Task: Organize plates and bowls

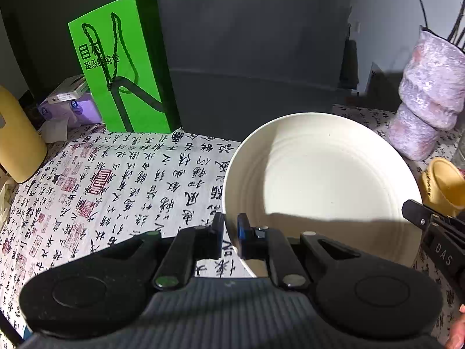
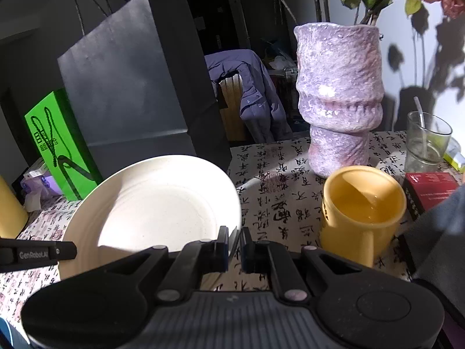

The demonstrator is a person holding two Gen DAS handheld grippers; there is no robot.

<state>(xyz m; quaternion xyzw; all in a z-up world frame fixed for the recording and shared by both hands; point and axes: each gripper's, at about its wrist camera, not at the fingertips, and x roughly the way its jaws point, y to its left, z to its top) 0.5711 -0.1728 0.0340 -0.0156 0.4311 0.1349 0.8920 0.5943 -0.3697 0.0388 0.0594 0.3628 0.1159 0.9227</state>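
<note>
A cream-white plate (image 1: pixel 322 180) with ringed grooves is held tilted above the calligraphy tablecloth (image 1: pixel 122 186). My left gripper (image 1: pixel 230 234) is shut on the plate's left rim, one finger on each side. My right gripper (image 2: pixel 234 245) is shut on the plate's (image 2: pixel 157 203) right rim. Each gripper shows at the edge of the other's view. No bowl is in view.
A green paper bag (image 1: pixel 122 67) and a dark bag (image 2: pixel 130 87) stand at the back. A purple vase (image 2: pixel 340 99), a yellow mug (image 2: pixel 360 212), a glass (image 2: pixel 425 142) and a red box (image 2: pixel 430 189) stand to the right. A yellow container (image 1: pixel 17 139) stands left.
</note>
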